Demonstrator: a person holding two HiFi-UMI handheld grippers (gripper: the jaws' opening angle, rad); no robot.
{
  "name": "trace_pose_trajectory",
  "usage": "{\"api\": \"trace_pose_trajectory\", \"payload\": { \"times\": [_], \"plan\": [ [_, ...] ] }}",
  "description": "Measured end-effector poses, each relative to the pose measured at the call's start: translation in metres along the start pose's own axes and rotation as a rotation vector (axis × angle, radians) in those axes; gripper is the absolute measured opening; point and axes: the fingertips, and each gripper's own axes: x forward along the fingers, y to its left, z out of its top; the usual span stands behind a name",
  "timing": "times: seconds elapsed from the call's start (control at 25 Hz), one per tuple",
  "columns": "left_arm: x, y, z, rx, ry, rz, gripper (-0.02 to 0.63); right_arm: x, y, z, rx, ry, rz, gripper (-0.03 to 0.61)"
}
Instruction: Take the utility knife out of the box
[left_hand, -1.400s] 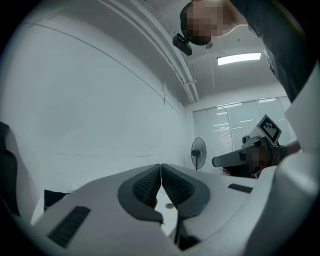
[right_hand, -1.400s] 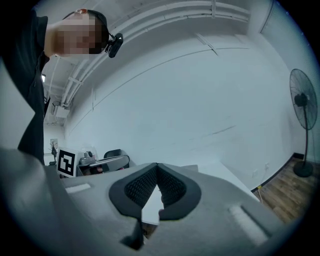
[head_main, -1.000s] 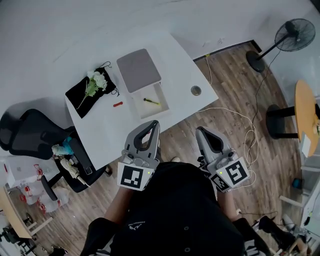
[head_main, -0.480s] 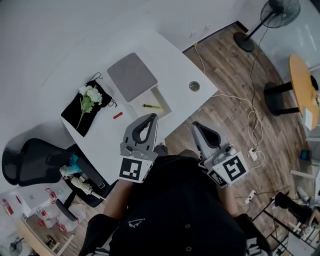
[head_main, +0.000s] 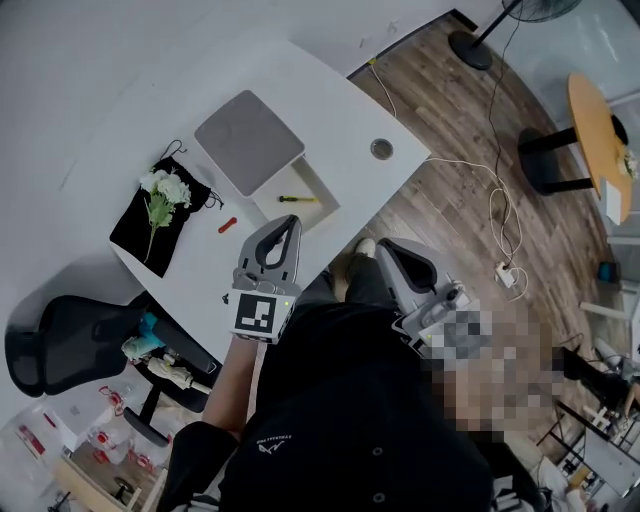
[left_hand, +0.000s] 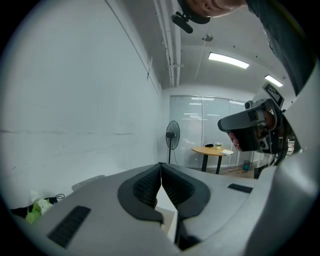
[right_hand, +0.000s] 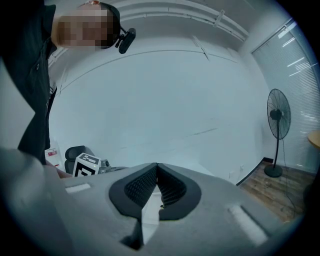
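White table (head_main: 330, 105) bore the open box (head_main: 318, 188), the utility knife (head_main: 297, 199) lying inside. Left gripper (head_main: 289, 222) and right gripper (head_main: 384, 247) hovered short of it, jaws together and empty. With the approach apparently in hand, the next move called for opening one over the knife.

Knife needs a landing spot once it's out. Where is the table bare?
In the head view, bare table lies right of the box, around the round grommet, up to the corner. Left of the box is crowded: red piece, black bag with flowers.
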Motion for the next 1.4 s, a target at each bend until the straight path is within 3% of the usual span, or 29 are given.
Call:
{"api": "trace_pose_trajectory", "payload": {
  "times": [0.56, 0.8, 1.0, 1.2, 1.4],
  "plan": [
    [0.015, 0.034, -0.085, 0.022, 0.231, 0.016, 0.006, 0.028, 0.003, -0.011, 0.011, 0.047, 0.033, 0.005],
    [0.029, 0.039, -0.136, 0.029, 0.37, -0.056, 0.006, 0.037, 0.001, -0.02, 0.021, 0.082, 0.044, 0.005],
    [0.037, 0.045, -0.15, 0.048, 0.405, -0.055, 0.006, 0.039, -0.002, -0.024, 0.029, 0.094, 0.043, 0.005],
    [0.051, 0.043, -0.173, 0.125, 0.461, -0.112, 0.006, 0.045, -0.009, -0.027, 0.038, 0.104, 0.046, 0.005],
    [0.06, 0.036, -0.193, 0.29, 0.559, -0.201, 0.006, 0.047, -0.015, -0.028, 0.037, 0.116, 0.049, 0.005]
  ]
}}
